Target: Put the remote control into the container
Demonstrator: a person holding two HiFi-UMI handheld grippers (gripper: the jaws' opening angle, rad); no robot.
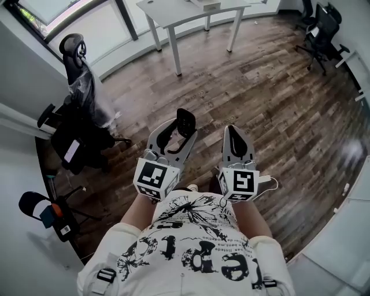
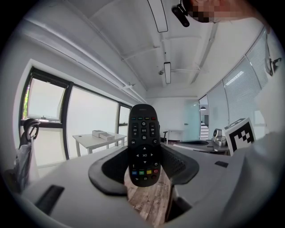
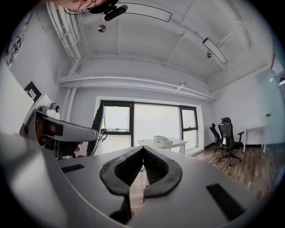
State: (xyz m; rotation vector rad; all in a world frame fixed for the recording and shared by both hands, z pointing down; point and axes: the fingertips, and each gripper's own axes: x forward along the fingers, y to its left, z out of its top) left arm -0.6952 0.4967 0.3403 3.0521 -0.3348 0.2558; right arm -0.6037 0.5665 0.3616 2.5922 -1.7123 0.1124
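The black remote control stands upright between the jaws of my left gripper, buttons facing the camera, and the pads press on its sides. From the head view the remote sticks up out of the left gripper, held over the wooden floor in front of the person's body. My right gripper is beside it, shut and empty, with its dark pads meeting at the tips. In the right gripper view the left gripper shows at the left. No container is in view.
A white table with a small box stands ahead by the windows. A chair draped in plastic and a dark bag are at the left. Black office chairs stand far right. A white counter edge lies at the right.
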